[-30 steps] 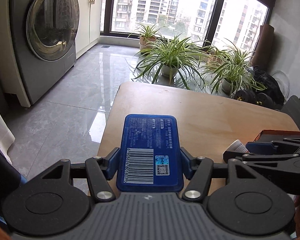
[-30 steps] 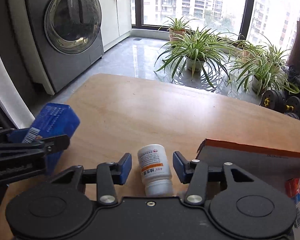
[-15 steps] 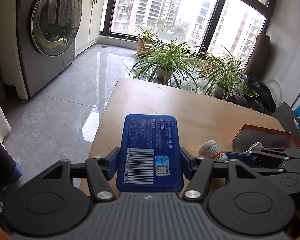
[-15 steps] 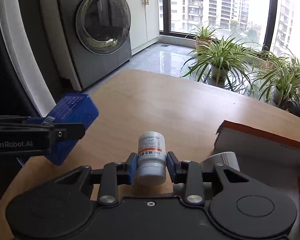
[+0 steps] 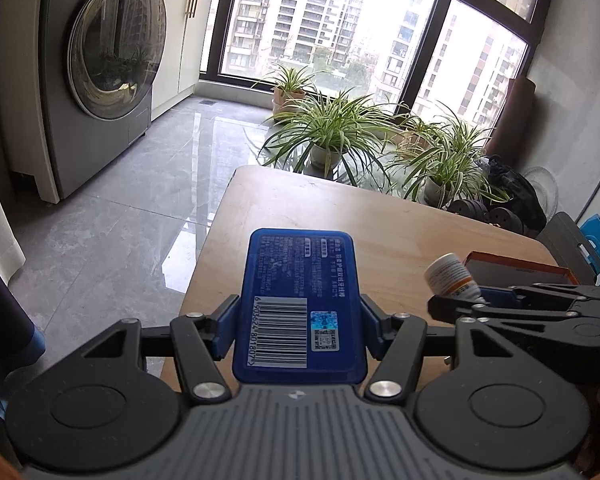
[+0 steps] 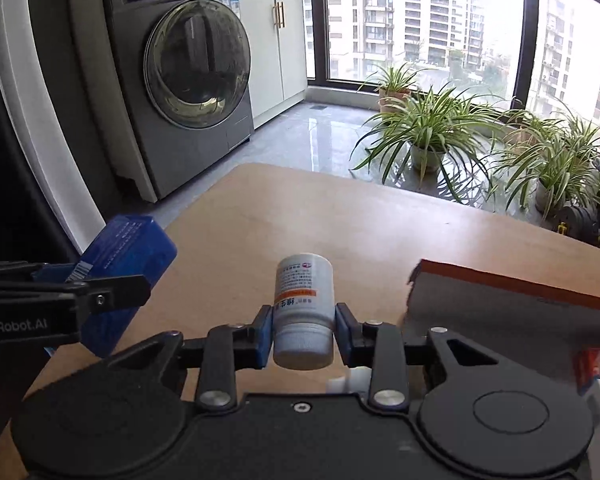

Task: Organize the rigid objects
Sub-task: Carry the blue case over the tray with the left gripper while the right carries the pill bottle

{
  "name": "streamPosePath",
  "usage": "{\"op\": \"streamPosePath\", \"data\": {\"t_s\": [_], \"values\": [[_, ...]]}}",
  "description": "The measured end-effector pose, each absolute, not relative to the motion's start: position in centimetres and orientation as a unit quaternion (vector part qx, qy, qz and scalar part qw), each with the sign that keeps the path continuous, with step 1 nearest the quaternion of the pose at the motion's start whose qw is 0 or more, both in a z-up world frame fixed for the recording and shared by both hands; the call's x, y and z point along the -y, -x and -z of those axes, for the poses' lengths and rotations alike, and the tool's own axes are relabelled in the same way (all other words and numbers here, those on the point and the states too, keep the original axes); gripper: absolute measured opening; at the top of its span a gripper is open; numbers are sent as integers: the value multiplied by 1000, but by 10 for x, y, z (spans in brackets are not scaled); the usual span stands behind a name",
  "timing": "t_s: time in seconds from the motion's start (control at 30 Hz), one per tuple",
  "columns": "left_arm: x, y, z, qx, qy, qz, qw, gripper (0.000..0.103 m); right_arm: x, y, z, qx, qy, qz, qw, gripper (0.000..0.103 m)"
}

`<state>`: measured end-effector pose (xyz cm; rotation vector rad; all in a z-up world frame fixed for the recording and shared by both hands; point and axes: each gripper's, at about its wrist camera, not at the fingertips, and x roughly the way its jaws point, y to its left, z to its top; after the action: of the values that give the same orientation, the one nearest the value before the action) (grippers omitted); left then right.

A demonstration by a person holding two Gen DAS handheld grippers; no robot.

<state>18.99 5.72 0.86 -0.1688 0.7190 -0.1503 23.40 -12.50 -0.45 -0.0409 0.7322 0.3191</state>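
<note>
Blue box [image 5: 300,300] w/ black-white barcode; white bottle [image 6: 304,300] (orange band); tan wood surface [image 6: 340,232]; grey washer [image 6: 188,80].

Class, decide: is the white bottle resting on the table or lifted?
Lifted: the right gripper clamps the white bottle, cap end towards the camera, above the table.

One blue box [image 5: 300,304], one white bottle [image 6: 304,312], one cardboard box [image 6: 512,312]. Four potted plants [image 5: 332,132], one washing machine [image 6: 188,80].
</note>
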Motion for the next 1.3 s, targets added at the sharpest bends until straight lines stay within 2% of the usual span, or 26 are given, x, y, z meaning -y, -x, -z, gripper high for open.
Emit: {"op": "streamPosePath", "data": {"t_s": [0.33, 0.87, 1.3], "values": [[-13, -149, -39, -327, 73, 111, 936, 62, 196, -151, -57, -288, -5, -94, 953, 40], [81, -82, -53, -323, 36, 183, 928, 62, 286, -32, -74, -250, -46, -21, 967, 40], [119, -66, -41, -336, 23, 191, 922, 62, 317, -14, -71, -240, -67, -18, 968, 40]]}}
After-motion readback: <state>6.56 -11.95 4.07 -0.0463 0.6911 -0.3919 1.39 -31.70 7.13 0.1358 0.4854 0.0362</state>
